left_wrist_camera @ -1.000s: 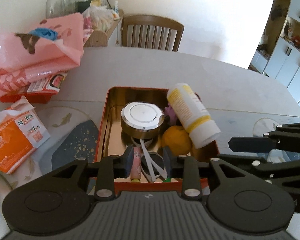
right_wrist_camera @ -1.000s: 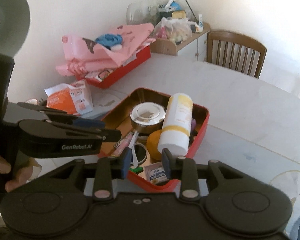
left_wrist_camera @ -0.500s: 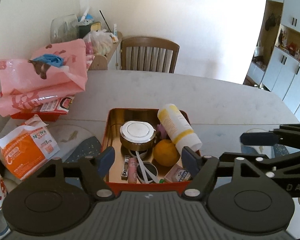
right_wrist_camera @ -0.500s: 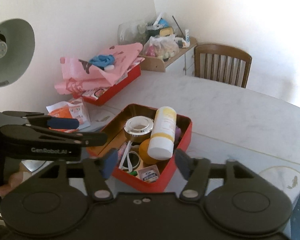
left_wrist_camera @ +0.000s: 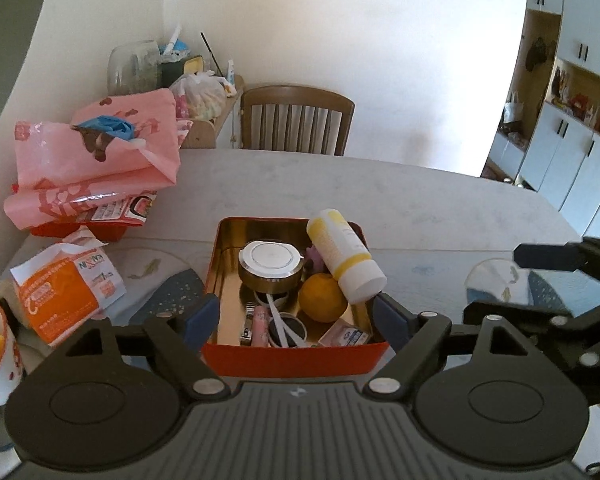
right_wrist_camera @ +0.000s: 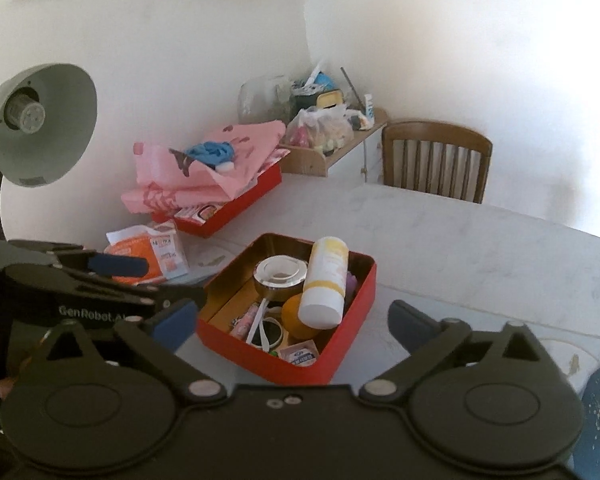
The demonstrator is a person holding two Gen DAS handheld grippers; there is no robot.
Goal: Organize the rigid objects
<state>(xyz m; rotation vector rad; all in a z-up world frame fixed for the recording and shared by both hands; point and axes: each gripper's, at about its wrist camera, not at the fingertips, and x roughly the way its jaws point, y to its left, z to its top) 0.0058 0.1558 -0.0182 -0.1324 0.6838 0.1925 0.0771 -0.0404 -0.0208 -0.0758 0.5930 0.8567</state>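
Both grippers, left gripper and right gripper, hover with fingers spread wide and empty before the red tin on the worktop. Its lotion bottle, orange and round tin lie heaped inside; any grasp should close squarely across one rigid body.

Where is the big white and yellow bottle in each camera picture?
Left wrist view: the bottle sits just right of center, leaning on the orange.
Right wrist view: the bottle sits near the center.
Shared landmark: the red tin holding it.
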